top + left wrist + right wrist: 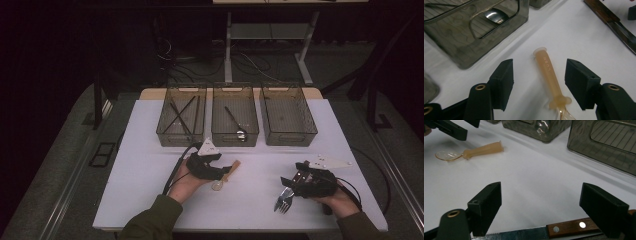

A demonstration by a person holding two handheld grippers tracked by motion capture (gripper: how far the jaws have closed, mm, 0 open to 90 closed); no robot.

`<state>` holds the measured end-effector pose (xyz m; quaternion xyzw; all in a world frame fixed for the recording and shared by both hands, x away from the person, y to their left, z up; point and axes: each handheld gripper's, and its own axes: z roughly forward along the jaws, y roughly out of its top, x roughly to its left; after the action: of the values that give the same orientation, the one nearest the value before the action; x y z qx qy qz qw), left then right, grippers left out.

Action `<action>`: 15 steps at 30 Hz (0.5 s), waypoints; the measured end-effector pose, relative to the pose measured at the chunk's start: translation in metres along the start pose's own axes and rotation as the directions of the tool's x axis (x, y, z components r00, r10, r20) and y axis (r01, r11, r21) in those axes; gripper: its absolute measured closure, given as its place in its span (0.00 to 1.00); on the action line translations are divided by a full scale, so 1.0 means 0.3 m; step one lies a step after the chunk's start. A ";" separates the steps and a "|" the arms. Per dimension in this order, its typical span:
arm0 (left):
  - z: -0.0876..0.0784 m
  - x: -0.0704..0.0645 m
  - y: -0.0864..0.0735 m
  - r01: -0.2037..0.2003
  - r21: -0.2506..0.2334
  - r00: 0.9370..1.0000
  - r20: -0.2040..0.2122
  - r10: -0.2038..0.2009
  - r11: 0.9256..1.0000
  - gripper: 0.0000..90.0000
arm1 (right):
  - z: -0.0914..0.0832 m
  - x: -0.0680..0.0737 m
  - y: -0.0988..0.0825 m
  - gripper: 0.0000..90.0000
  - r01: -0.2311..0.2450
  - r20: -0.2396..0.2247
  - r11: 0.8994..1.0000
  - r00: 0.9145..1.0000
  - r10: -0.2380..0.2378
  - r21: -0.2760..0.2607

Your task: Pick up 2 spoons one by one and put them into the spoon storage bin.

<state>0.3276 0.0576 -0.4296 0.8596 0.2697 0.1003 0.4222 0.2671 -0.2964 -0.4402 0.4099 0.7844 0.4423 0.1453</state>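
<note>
Centrally on white worktop (pixel 150 165): amber plastic spoon (pixel 549 75) lying flat between left gripper (pixel 539 80) fingers, apart, untouched. Right gripper (pixel 541 205) fingers apart, above wooden-handled knife (pixel 569 228).

White table (pixel 150 200) carried 3 smoky see-through bins in a row along the far edge. Left bin (pixel 181 116) held thin dark sticks, crossed. Middle bin (pixel 235 115) held a metal spoon (pixel 235 123), bowl twd the near wall. Right bin (pixel 288 114) looked empty. Nr the right edge lay a fork (pixel 283 200), tines pointing near, w/ a wood-handled knife (pixel 564 228) just beside it. Beyond the table: dark floor w/ loose cables (pixel 250 62) and pale legs of another table (pixel 228 50).
</note>
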 end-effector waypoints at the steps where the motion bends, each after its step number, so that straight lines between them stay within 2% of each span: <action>1: 0.008 0.000 0.004 0.004 0.002 1.000 0.002 -0.004 1.000 0.46 | 0.000 -0.001 0.000 0.20 0.000 0.001 1.000 1.000 0.000 0.001; 8: 0.061 -0.005 0.027 0.001 0.019 1.000 -0.002 -0.001 1.000 0.52 | -0.001 -0.001 -0.001 0.20 -0.003 0.006 1.000 1.000 0.003 -0.002; 15: 0.112 -0.007 0.035 0.010 0.053 1.000 0.014 -0.011 0.999 0.58 | -0.001 -0.002 -0.001 0.20 -0.003 0.007 1.000 1.000 0.003 -0.001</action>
<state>0.3433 0.0287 -0.4422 0.8697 0.2739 0.0848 0.4017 0.2670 -0.2971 -0.4403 0.4126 0.7830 0.4414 0.1476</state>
